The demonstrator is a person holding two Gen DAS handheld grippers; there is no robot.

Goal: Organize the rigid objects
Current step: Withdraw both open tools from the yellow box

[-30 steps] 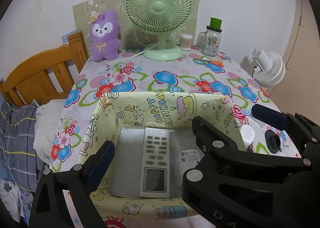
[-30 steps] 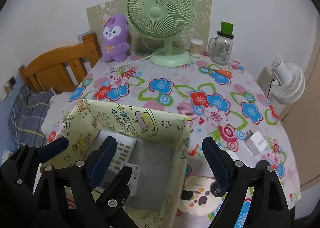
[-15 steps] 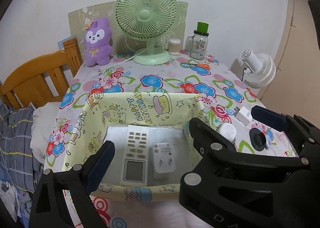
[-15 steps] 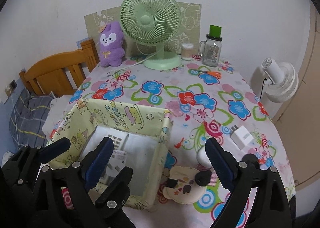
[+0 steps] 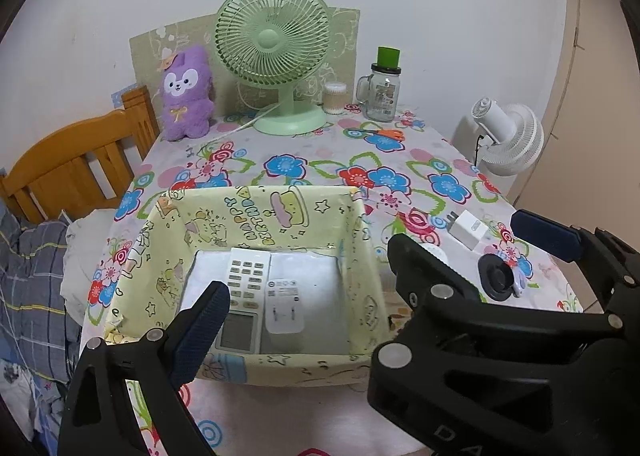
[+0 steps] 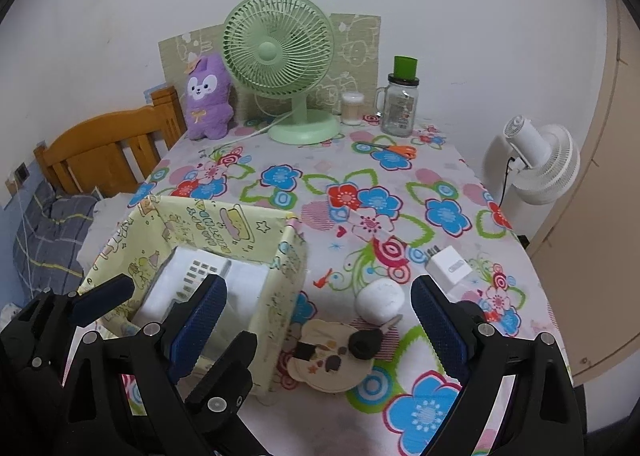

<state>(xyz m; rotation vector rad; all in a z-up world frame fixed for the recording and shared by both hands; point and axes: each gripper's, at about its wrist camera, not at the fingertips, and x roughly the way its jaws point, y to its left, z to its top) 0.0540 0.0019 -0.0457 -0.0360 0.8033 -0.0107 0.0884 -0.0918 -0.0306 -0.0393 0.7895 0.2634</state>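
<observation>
A yellow cartoon-print box (image 5: 260,211) (image 6: 288,268) stands on the floral table. Inside lie a white remote (image 5: 244,296) and a white smart plug (image 5: 282,308). Right of the box on the table are a white round puck (image 6: 378,300), a black car key (image 6: 366,342) on a cartoon coaster (image 6: 324,364), and a white charger (image 6: 446,266) (image 5: 468,228). My left gripper (image 5: 304,324) is open and empty above the box's near edge. My right gripper (image 6: 320,320) is open and empty above the key and coaster.
At the back stand a green fan (image 6: 280,55), a purple plush (image 6: 208,95), a cotton swab jar (image 6: 352,107), a glass mug jar with green lid (image 6: 400,103) and orange scissors (image 6: 392,149). A white fan (image 6: 536,159) stands off the right edge; a wooden bed frame (image 6: 104,151) stands at left.
Both grippers have drawn back and up from the box. The smart plug now lies in the box beside the remote. The right view now takes in the key, puck and charger.
</observation>
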